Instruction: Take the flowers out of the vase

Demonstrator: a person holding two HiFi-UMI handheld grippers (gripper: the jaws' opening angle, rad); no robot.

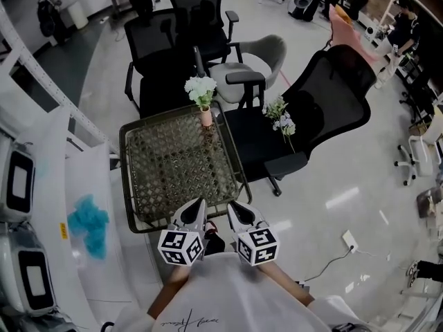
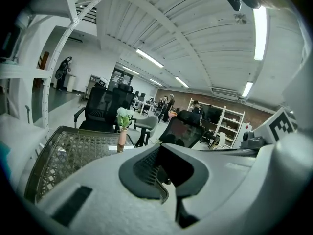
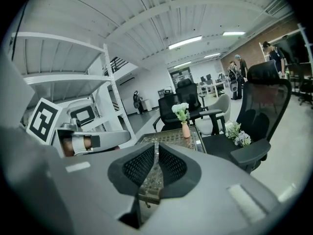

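Note:
A small pink vase (image 1: 205, 117) with white flowers (image 1: 201, 87) stands upright at the far edge of the woven table (image 1: 166, 164). A second bunch of flowers (image 1: 280, 120) lies on the seat of the black chair (image 1: 325, 95) to the right. My left gripper (image 1: 196, 209) and right gripper (image 1: 239, 211) hover side by side over the table's near edge, well short of the vase. Both are shut and hold nothing. The left gripper view shows the left gripper (image 2: 161, 153) with the vase (image 2: 122, 137) far ahead. Past the right gripper (image 3: 156, 148), the right gripper view shows the vase (image 3: 185, 130) and the chair bunch (image 3: 238, 133).
Black office chairs (image 1: 166, 54) and a grey chair (image 1: 259, 54) crowd behind the table. White shelving (image 1: 41, 116) with a blue object (image 1: 90, 223) runs along the left. Open floor (image 1: 346, 199) lies to the right. People stand far off at the back right.

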